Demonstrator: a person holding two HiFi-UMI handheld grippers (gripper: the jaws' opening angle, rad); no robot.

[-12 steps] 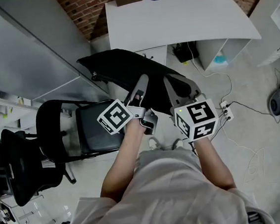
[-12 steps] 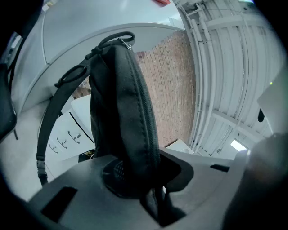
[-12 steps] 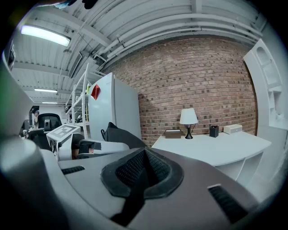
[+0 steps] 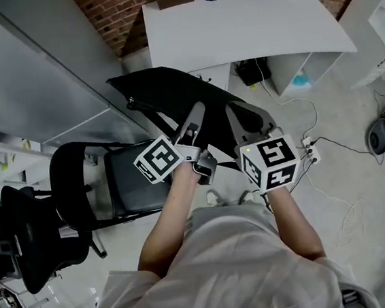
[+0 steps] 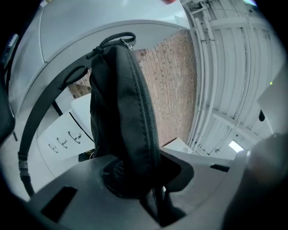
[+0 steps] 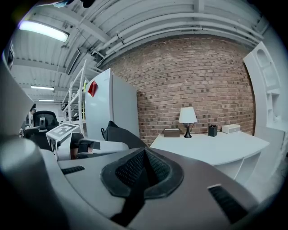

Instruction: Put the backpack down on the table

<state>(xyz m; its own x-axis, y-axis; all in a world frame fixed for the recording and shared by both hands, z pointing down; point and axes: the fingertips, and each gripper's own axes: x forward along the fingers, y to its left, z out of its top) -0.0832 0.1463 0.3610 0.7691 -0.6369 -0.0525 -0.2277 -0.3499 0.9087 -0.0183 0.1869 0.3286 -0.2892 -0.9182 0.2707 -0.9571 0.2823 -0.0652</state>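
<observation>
The left gripper (image 4: 195,113) points level and its jaws are closed on the backpack (image 4: 172,94). In the left gripper view, the pads press on a thick padded edge with a zipper seam, and the bag rises straight out from between them. The right gripper (image 6: 144,171) has its jaws together. Its own view shows the pads meeting, and I cannot tell if a thin strap is caught there. In the head view it is at the near right end of the bag, just beside the left gripper.

The backpack is off the table (image 4: 248,31). It is held in front of the person, beside the chair (image 4: 130,177), and its far end is near the table's front edge. The tabletop beyond is mostly bare, with a lamp (image 6: 187,116) and small boxes at the brick wall.

The bag looks soft and quite empty, so it will probably sag and fold. The padded edge seems a firm place to hold, because the loose straps (image 5: 27,134) can slip. It is likely light but floppy, so it is better to lower the bottom first.
</observation>
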